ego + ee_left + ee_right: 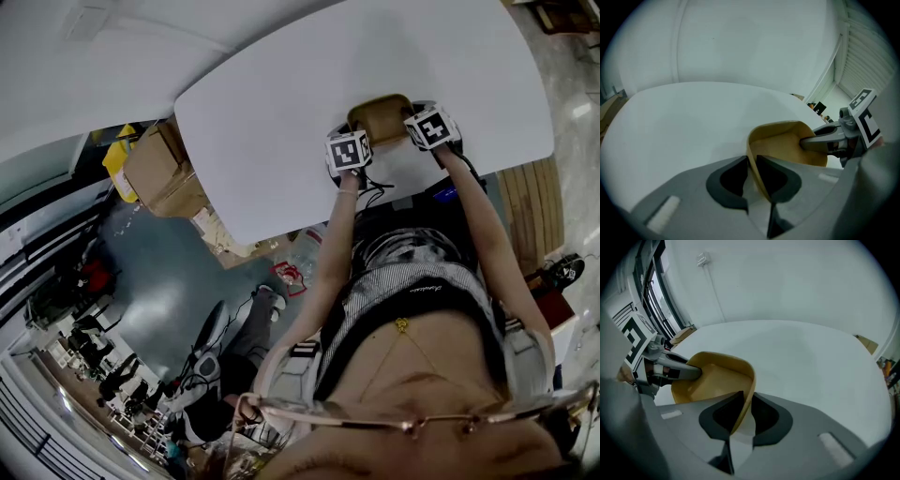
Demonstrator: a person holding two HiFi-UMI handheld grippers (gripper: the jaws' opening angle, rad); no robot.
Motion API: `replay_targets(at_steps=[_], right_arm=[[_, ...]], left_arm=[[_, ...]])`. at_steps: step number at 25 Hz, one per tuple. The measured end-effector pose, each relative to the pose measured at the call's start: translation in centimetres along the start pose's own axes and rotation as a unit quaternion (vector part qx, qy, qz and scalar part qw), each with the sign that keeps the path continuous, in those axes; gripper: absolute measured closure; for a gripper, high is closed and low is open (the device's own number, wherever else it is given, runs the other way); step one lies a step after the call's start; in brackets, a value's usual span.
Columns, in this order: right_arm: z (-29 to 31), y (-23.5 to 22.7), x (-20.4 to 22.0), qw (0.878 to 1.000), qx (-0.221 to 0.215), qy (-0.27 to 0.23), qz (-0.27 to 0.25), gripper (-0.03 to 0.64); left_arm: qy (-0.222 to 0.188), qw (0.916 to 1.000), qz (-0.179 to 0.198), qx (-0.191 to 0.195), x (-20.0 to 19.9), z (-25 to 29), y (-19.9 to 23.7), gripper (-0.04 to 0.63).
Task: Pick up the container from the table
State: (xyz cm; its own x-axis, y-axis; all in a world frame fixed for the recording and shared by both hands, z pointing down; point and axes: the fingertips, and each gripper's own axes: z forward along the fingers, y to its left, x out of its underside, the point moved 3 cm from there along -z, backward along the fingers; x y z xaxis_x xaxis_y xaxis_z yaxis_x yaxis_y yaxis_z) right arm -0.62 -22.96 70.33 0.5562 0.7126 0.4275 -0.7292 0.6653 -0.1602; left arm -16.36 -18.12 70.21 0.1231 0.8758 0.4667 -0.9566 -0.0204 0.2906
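Head view: container (380,117) betw left claw (753,169) & right claw (744,409), each clamped on its rim

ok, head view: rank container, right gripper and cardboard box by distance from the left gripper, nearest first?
1. container: centre, its rim clamped in the jaws of the left gripper.
2. right gripper: shut on the opposite rim, across the container.
3. cardboard box: far left, beyond the edge of the table, lower down.
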Motion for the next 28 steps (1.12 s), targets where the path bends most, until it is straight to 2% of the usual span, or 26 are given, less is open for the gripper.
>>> replay_targets(at_steps=[15, 28], right_arm=[[-0.05, 0.03, 0.02, 1.000, 0.003, -0.003, 0.005, 0.535], [-0.33, 0.39, 0.14, 1.000, 0.010, -0.011, 0.005, 0.537]], left_arm=[[-0.004, 1.0000, 0.002, -0.004, 0.02, -0.08, 0.00, 0.531], [-0.028, 0.9995, 0.009, -0.014, 0.18, -0.32, -0.21, 0.534]])
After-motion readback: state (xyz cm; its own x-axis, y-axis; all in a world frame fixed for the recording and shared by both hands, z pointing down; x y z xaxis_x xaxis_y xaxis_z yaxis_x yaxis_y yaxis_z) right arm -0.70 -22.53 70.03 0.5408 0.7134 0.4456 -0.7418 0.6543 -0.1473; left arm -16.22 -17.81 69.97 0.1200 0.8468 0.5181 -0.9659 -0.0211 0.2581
